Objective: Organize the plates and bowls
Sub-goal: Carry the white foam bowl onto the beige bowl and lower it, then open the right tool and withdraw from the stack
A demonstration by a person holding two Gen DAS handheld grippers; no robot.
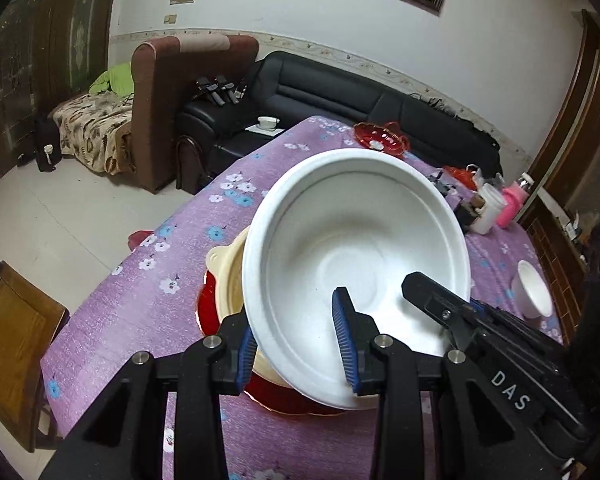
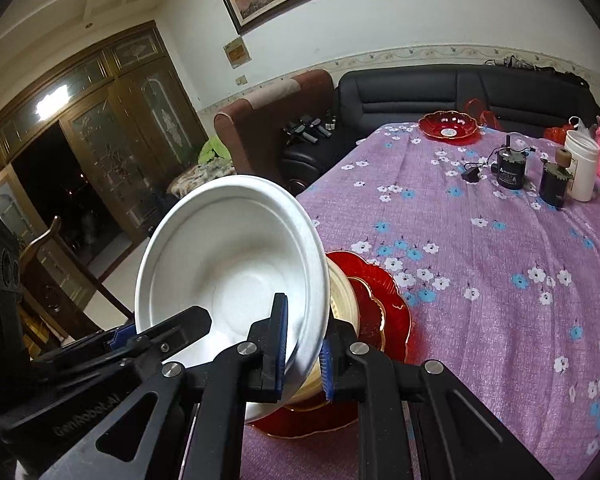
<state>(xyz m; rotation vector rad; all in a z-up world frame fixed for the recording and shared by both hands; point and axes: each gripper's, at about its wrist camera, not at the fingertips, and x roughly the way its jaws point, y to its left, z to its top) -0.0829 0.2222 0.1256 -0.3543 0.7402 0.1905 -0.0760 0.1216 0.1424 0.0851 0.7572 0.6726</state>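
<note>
Both tools grip the same white bowl [image 1: 356,256], each at a different place of its near rim. The left tool [image 1: 300,356] has one blue-padded finger [image 1: 346,344] inside the bowl and the other finger outside, below the rim, so the wall is clamped between them. The right tool [image 2: 302,354] holds the rim in the same way, one finger [image 2: 278,344] inside and one outside. The bowl is tilted, its opening turned toward the cameras, and it is above a cream bowl [image 1: 228,264] that sits on a red plate [image 2: 384,312] with a scalloped gold edge. I cannot tell if the white bowl touches the cream one. All this is near the edge of the table [image 2: 500,260], which has a purple flowered cloth. Far on the table there is a second red dish [image 2: 447,123], a white paper cup [image 1: 534,290], a white container [image 2: 582,170] and some small dark items
</note>
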